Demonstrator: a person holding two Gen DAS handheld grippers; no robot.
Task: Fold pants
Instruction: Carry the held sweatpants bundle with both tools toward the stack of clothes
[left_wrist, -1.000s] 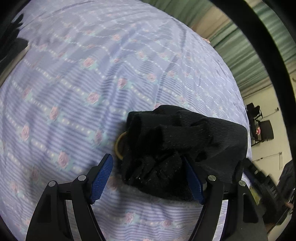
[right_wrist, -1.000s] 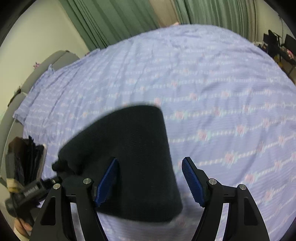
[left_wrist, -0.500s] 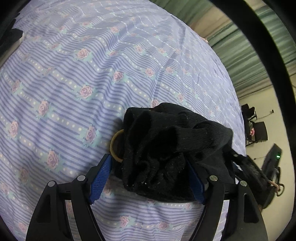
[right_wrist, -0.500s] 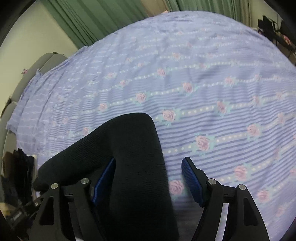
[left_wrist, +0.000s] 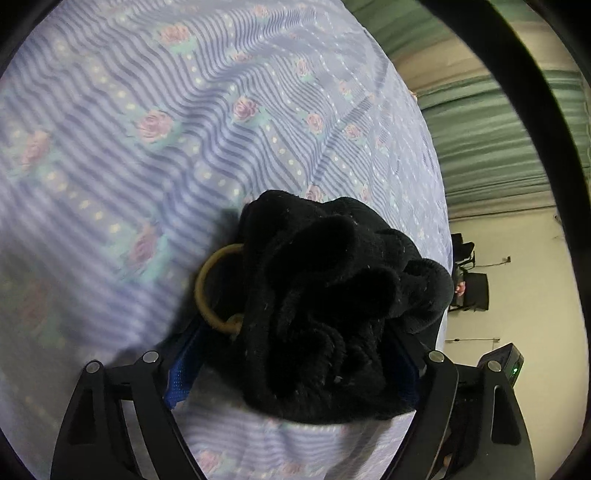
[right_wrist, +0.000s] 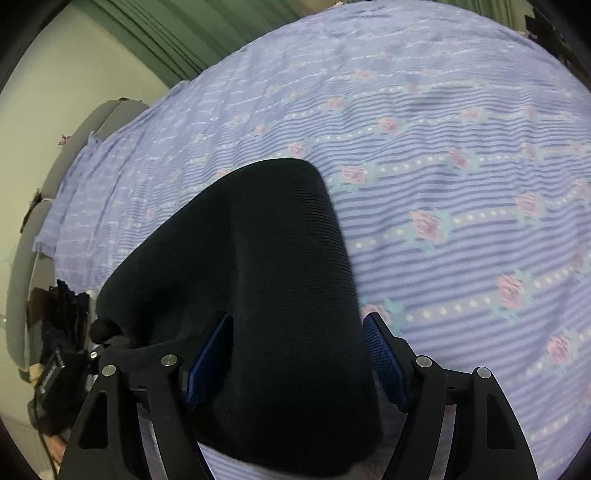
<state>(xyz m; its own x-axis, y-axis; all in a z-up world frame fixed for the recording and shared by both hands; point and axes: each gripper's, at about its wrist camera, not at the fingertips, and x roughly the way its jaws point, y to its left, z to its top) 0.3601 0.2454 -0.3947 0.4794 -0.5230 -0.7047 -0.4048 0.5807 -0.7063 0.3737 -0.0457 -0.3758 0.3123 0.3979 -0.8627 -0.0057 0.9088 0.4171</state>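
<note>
The black ribbed pants lie as a thick folded bundle on the lilac rose-print bedsheet (left_wrist: 155, 155). In the left wrist view the bunched, layered end of the pants (left_wrist: 332, 310) fills the gap of my left gripper (left_wrist: 291, 365), whose blue pads stand wide on either side. A tan rubber ring (left_wrist: 207, 288) pokes out at the bundle's left. In the right wrist view the smooth folded side of the pants (right_wrist: 258, 280) lies between the wide-set pads of my right gripper (right_wrist: 295, 358). Whether the pads press the cloth is hidden.
The bedsheet (right_wrist: 461, 184) spreads far beyond the bundle. Green curtains (left_wrist: 487, 155) hang behind the bed. A grey headboard (right_wrist: 29, 229) and dark clutter (right_wrist: 59, 332) sit at the left in the right wrist view. Black chairs (left_wrist: 472, 284) stand far off.
Both grippers have moved closer to the bundle, which now fills more of each view. The jaws stay wide apart.
</note>
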